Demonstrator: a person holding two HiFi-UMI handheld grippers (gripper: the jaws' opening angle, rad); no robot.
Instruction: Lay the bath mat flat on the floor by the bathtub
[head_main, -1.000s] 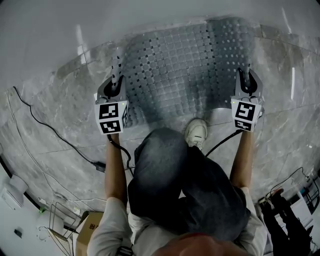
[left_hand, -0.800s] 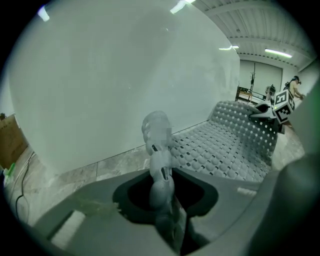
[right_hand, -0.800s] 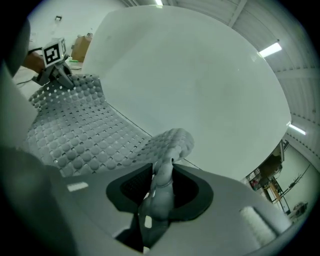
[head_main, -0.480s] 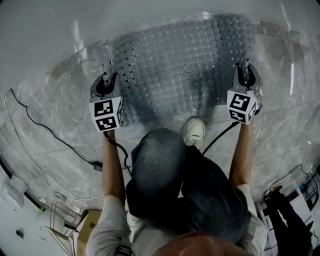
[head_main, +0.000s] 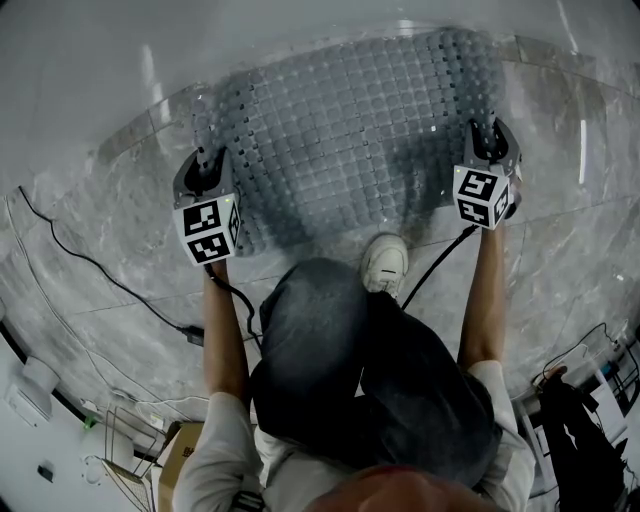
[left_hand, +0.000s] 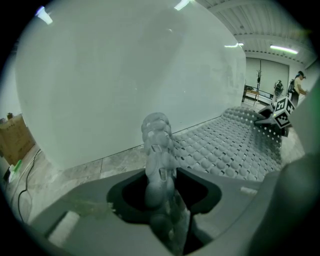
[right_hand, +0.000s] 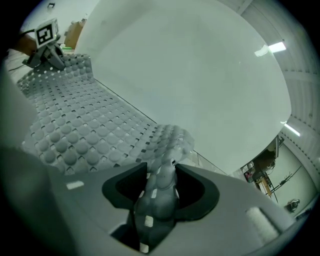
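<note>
Bath mat (head_main: 350, 130) seemingly touches the bathtub (head_main: 300, 30); tub's inside hidden.

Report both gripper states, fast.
Left gripper: open, jaws have just been opening; a bath mat corner stands between them.
Right gripper: open, jaws have just been opening; the mat's opposite end sits between them.

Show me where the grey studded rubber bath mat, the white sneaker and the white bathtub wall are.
Grey studded rubber bath mat (head_main: 350, 130), head view, centre of its studded top.
White sneaker (head_main: 387, 264), head view, laced upper.
White bathtub wall (left_hand: 115, 75), left gripper view, bare middle of wall.
</note>
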